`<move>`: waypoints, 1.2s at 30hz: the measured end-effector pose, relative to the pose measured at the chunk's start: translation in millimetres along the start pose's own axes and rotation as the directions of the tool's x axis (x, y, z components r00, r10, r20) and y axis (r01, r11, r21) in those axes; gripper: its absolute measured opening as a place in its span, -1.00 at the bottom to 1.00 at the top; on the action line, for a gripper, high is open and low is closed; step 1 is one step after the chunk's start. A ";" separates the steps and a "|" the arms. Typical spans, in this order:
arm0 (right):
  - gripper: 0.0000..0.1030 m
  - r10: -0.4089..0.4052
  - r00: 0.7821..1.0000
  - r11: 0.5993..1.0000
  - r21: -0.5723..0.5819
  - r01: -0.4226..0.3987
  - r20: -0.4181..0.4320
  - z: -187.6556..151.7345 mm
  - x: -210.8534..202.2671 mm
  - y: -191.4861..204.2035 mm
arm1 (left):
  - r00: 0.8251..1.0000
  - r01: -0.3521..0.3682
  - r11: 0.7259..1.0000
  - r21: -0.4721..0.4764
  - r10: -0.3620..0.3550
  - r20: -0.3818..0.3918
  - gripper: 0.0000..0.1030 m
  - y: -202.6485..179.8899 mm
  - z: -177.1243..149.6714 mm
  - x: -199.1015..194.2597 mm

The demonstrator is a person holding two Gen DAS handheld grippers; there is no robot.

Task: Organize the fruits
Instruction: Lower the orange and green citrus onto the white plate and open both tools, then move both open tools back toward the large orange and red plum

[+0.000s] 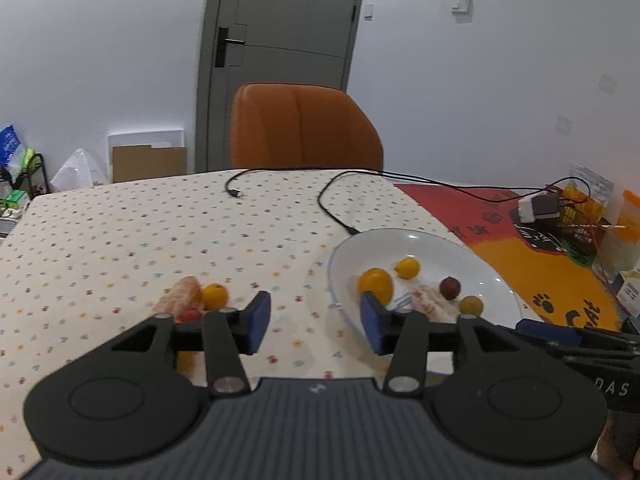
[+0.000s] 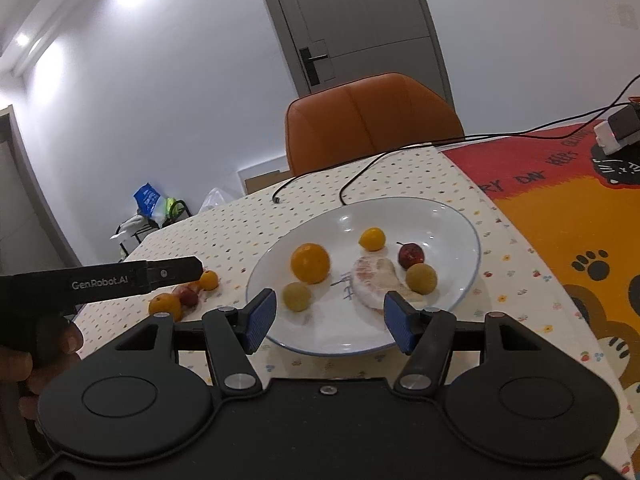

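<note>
Roughly halfway, by my judgement: the white plate (image 2: 460, 216) on the table (image 1: 120, 232) already carries six pieces, namely a large orange (image 2: 310, 263), a small yellow citrus (image 2: 372, 239), a dark red fruit (image 2: 410, 255), two dull yellow-green fruits (image 2: 421, 278) and a peeled pomelo segment (image 2: 374, 280). Left of the plate, a loose cluster waits on the cloth: two small oranges (image 2: 165, 306), a reddish fruit (image 2: 188, 297) and another pale peeled piece (image 1: 182, 294) (partly hidden behind the left tool in the right wrist view). The left gripper (image 1: 314, 320) hangs between cluster and plate, its jaws spread wide and holding nothing. The right gripper (image 2: 330, 320) hovers over the plate's near rim, jaws likewise wide apart and empty, touching no fruit. What remains, I judge, is carrying the loose pieces rightward onto the plate.
</note>
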State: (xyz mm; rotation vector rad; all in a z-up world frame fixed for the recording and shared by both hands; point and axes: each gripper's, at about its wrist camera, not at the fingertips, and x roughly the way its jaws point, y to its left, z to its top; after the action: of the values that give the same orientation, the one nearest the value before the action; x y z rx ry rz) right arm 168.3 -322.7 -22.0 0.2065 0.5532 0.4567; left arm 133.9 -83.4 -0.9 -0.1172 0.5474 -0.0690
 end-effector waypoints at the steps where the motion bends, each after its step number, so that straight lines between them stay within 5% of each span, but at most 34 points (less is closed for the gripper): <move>1: 0.17 0.003 1.000 1.000 -0.003 -0.003 -0.001 0.0 0.5 2.4 | 1.000 -0.005 1.000 -0.001 0.005 0.003 0.00 3.2 0.0 -1.9; 15: 0.41 0.045 0.999 0.999 -0.029 -0.046 -0.022 -2.6 14.1 32.9 | 0.995 -0.103 0.993 -0.054 0.104 0.012 0.30 51.2 -5.1 -23.2; 36: 0.43 0.149 0.986 0.983 -0.094 -0.156 -0.073 -8.0 42.0 75.8 | 0.987 -0.160 0.982 -0.105 0.155 -0.048 0.33 88.9 -26.3 -11.7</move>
State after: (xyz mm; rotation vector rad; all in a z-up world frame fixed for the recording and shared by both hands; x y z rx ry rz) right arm 168.2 -235.7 -24.4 0.1397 0.5795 0.6405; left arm 113.3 3.4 -28.7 -0.1779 0.5980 0.1131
